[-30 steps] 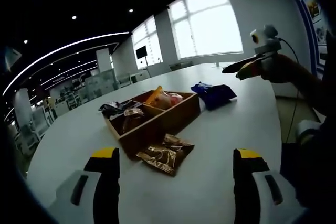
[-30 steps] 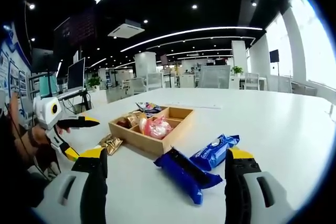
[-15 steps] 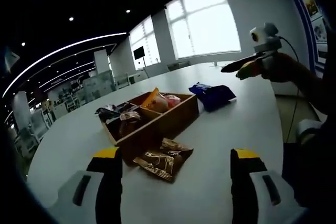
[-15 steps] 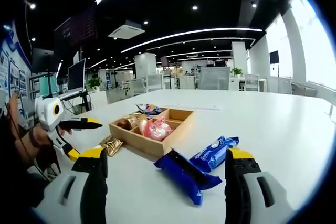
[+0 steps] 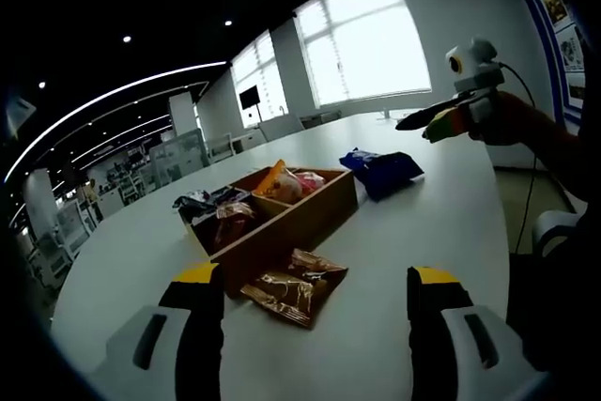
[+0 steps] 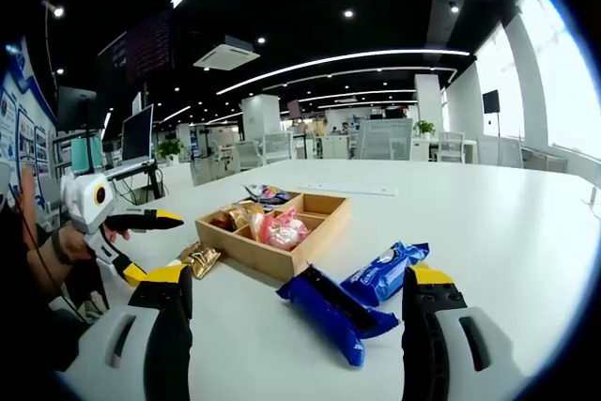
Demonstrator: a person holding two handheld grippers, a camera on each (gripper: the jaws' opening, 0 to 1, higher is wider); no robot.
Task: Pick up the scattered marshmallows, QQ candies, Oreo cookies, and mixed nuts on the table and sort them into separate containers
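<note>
Left gripper (image 5: 305, 312): jaws spread wide apart, nothing between them, held above the white table (image 5: 441, 223); in the right gripper view it appears at the left edge (image 6: 141, 246), a hand (image 6: 42, 255) behind it.
Right gripper (image 6: 293, 312): jaws likewise wide apart and empty, poised over the table (image 6: 488, 232); in the left gripper view it appears at upper right (image 5: 427, 124), held in the air well above the table top.
Wooden tray (image 5: 305, 218): a divided box near the table's middle, seen also in the right gripper view (image 6: 315, 232); some compartments hold wrapped snacks, among them a pink packet (image 6: 280, 228) and dark packets (image 5: 202, 204); one end compartment (image 6: 322, 204) looks bare.
Brown packet (image 5: 294, 285): lies flat on the table just beside the tray's near wall, between the left gripper's jaws in its view; in the right gripper view it lies at the tray's left end (image 6: 197, 258).
Blue packets (image 6: 362, 293): two lie together on the table beside the tray, just ahead of the right gripper; in the left gripper view they lie beyond the tray (image 5: 383, 168).
Contents of the wrappers: cannot be told.
</note>
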